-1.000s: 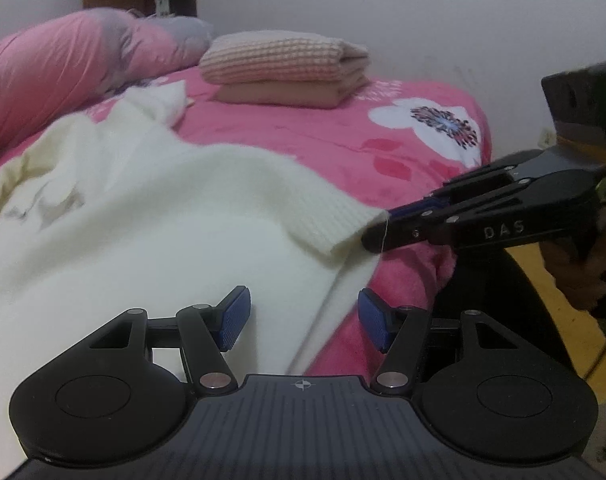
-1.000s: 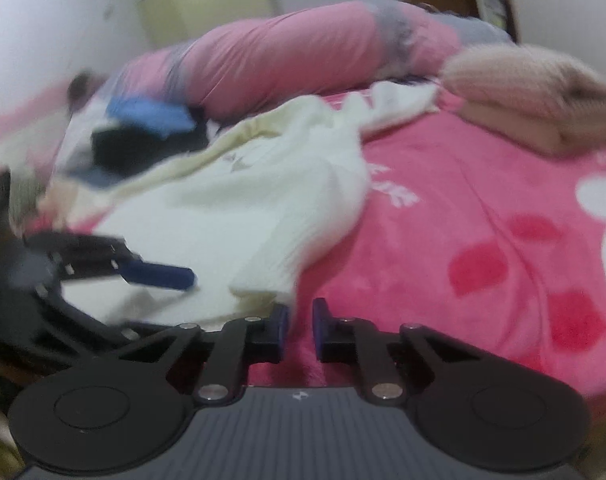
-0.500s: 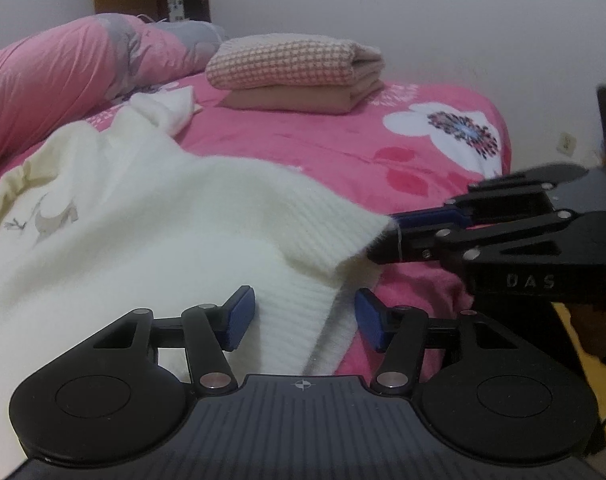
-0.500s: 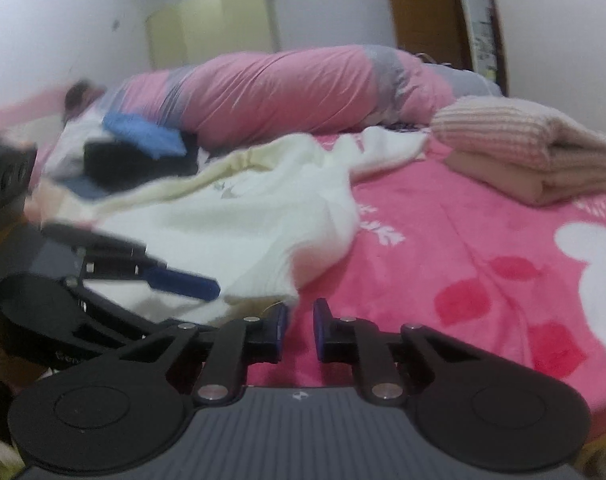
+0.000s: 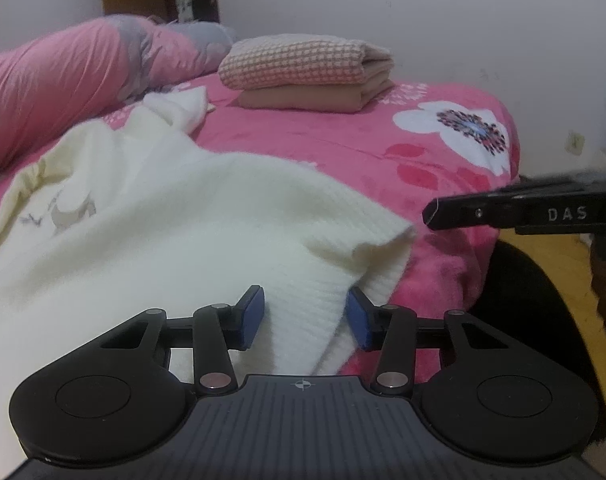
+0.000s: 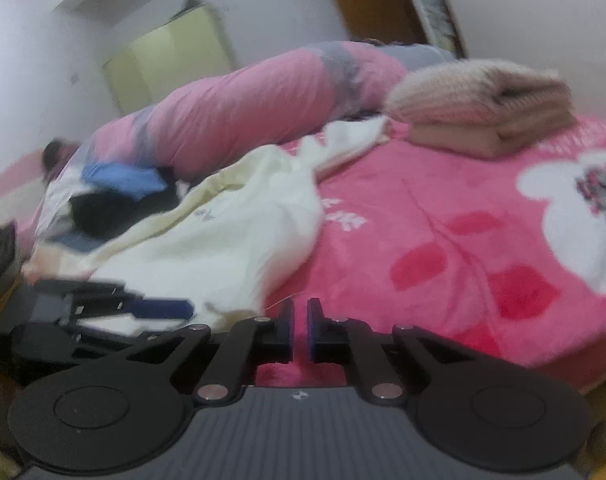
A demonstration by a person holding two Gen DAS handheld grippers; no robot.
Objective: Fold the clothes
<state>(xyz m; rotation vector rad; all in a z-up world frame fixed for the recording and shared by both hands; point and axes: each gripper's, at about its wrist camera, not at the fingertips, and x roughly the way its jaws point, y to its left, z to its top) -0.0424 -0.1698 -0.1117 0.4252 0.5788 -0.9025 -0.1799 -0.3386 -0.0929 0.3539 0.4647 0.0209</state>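
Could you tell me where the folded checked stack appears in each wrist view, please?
Left wrist: folded checked stack upper centre, on the far side of the bed.
Right wrist: folded checked stack upper right, blurred.
Shared landmark: the white flower print on the pink blanket.

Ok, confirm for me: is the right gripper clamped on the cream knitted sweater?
No: the right gripper hangs clear of the cream knitted sweater, pink bedspread showing between them.

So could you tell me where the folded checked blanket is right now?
The folded checked blanket tops a tan folded cloth at the bed's far end, beside the pink bolster.
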